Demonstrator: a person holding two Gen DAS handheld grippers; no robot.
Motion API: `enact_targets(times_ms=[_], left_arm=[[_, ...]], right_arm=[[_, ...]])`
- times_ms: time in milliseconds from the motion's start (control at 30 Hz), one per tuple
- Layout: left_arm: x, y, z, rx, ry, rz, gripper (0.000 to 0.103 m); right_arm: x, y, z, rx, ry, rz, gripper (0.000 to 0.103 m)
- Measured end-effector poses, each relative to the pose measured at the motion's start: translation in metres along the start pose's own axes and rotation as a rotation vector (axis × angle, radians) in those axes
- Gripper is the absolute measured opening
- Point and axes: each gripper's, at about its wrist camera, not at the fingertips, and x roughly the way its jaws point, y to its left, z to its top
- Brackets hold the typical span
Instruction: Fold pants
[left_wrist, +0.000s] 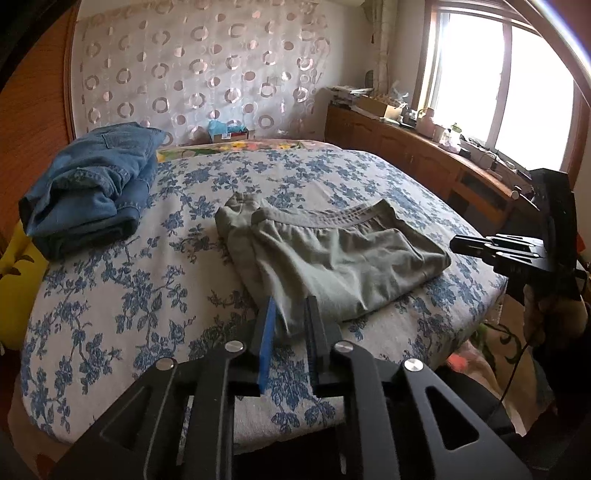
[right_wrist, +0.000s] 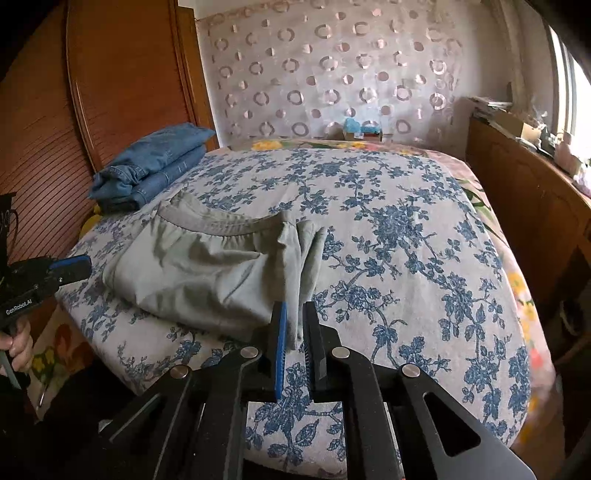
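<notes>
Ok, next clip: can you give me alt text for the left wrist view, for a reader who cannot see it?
The left gripper has a corner of folded grey-green pants between its fingers, on a bed with a blue floral cover. Folded jeans sit at the bed's far left; the right gripper shows at the right edge, by the pants.

Folded jeans (left_wrist: 88, 192): left end in shadow | items on sideboard (left_wrist: 436, 122): too small, glare-washed | person's hand (right_wrist: 20, 345): cut by left edge | bed (right_wrist: 406, 258): near edge hidden behind gripper bodies
</notes>
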Motion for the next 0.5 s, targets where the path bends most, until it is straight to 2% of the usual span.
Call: enact_targets(times_ms=[200, 300, 500], left_arm=[[0.001, -0.003, 0.008, 0.019, -0.015, 0.015, 0.031], [0.002, -0.003, 0.011, 0.026, -0.021, 0.004, 0.045], [0.006, -0.003, 0.012, 0.031, -0.024, 0.003, 0.052]], right_arm=[[0.001, 0.002, 0.002, -0.007, -0.009, 0.01, 0.009], [0.001, 0.002, 0.004, -0.005, -0.014, 0.014, 0.01], [0.004, 0.005, 0.005, -0.012, -0.013, 0.018, 0.01]])
